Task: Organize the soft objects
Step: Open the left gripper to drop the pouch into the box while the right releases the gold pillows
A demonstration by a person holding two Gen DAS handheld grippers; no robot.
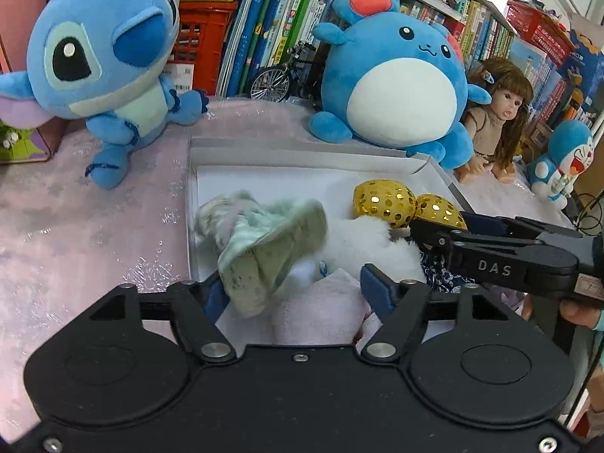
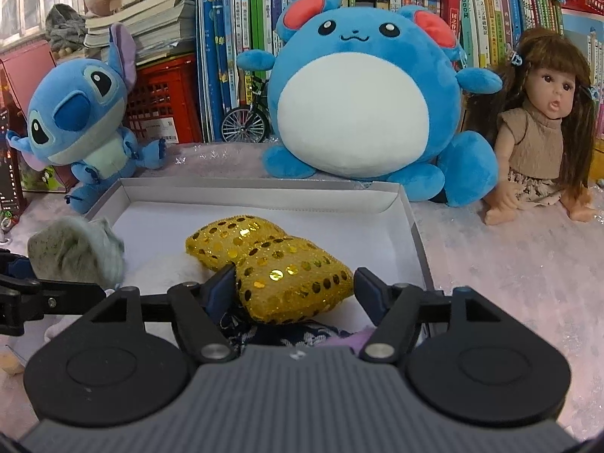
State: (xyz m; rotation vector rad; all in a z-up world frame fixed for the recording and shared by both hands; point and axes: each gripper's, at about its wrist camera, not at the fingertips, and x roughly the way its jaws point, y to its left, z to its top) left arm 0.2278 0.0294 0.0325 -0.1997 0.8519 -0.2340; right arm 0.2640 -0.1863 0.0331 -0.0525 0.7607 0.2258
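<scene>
Left gripper (image 1: 294, 287): its jaws were seen standing apart, pressed on nothing; no grip was kept on the cloth between them.
Green cloth (image 1: 264, 241): a crumpled pale green cloth was found just ahead of the left gripper, draped between its fingers and leaning toward the left finger, inside the white box (image 1: 302, 166). Its long axis was judged to run from the near jaws up and away to the left; the wider folded edge was turned to the right.
Pink cloth (image 1: 321, 313): it was seen under the left gripper, at the near end of the box, touching the green cloth.
White fluffy item (image 1: 362, 241): it was placed between the two grippers, ahead of the left one and to its right.
Gold sequinned bow (image 2: 271, 264): it was found directly ahead of the right gripper (image 2: 294, 287), its near lobe between the fingers and touching the left one. Its long axis was seen running from far-left to near-right.
Right gripper: its jaws were spread, the right finger clear of the bow; the bow was judged released.
Nearer hand: the cloth was judged nearer the left, the bow nearer the right.
</scene>
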